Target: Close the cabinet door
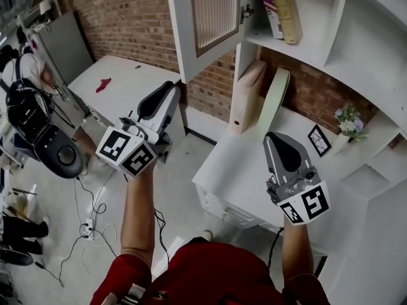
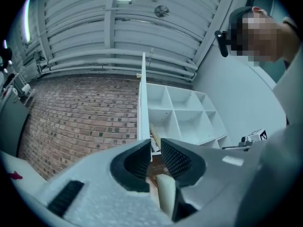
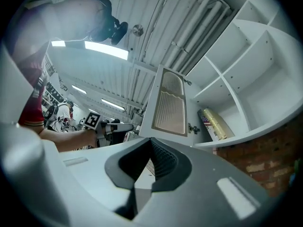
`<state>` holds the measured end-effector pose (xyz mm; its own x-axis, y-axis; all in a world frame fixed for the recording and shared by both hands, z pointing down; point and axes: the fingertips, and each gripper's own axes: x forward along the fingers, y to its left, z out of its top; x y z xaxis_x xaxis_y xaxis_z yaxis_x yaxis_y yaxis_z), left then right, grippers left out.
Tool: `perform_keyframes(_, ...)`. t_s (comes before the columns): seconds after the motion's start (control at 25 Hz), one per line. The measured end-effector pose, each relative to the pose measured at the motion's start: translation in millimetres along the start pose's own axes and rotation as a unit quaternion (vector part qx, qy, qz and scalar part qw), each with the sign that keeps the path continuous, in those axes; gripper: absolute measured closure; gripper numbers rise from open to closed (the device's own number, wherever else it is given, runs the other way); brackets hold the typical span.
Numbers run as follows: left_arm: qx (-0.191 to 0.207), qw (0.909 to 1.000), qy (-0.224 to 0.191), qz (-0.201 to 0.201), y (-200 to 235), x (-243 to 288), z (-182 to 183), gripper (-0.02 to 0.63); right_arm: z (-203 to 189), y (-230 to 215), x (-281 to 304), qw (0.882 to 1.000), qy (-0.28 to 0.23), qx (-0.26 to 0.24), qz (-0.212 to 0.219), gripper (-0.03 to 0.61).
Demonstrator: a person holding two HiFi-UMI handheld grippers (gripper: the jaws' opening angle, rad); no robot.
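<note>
At upper centre the cabinet door (image 1: 213, 18) stands open; left gripper (image 1: 168, 94) jaws slightly apart and empty, right gripper (image 1: 278, 142) jaws together

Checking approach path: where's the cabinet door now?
Head view, top centre: the cabinet door stands swung open, hinged to the white shelf unit on its right, above and right of the left gripper.

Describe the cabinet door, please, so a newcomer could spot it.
Find the white shelving unit against the brick wall. At its upper left, beside the shelf with books, the cabinet door hangs open. It alone has a ribbed panel in a white frame.
</note>
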<state>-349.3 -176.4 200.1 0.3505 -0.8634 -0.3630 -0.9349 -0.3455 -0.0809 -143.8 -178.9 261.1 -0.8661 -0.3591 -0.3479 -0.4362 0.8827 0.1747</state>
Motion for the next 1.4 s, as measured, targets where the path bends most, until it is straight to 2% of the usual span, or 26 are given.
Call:
perform_keyframes(0.2, -0.028, 0.9975, -0.008, -0.064, 21.6, 18.0, -1.7, 0.484, -10.5, -1.3, 23.0, 1.000, 0.001, -0.015, -0.025, 0.565)
perform_keyframes(0.4, -0.050, 0.9909, -0.007, -0.125, 25.9, 31.3, -10.5, 0.481, -24.1, -4.5, 31.1, 0.998, 0.008, -0.023, -0.053, 0.566)
perform_keyframes(0.56, -0.045, 0.9872, -0.003, -0.153, 21.7, 38.2, -13.0, 0.509, -32.0, -10.1, 31.7, 0.997, 0.015, -0.022, -0.070, 0.565)
perform_keyframes(0.76, -0.045, 0.9875, -0.009, -0.151, 10.7, 41.5, -13.2, 0.515, -35.4, -24.6, 27.7, 0.996, 0.014, -0.017, -0.081, 0.566)
perform_keyframes(1.04, -0.012, 0.9931, -0.011, -0.116, -25.6, 53.8, -14.4, 0.505, -30.8, -56.0, 5.8, 0.996, 0.021, -0.016, -0.088, 0.565)
perform_keyframes(1.2, -0.020, 0.9946, -0.021, -0.100, -39.8, 62.7, -14.5, 0.499, -23.2, -76.5, -6.7, 0.995, 0.020, -0.020, -0.096, 0.565)
perform_keyframes(1.4, -0.020, 0.9944, -0.027, -0.101, -64.7, 76.0, -17.8, 0.488, -23.2, -94.2, -23.5, 0.994, 0.022, -0.022, -0.102, 0.566)
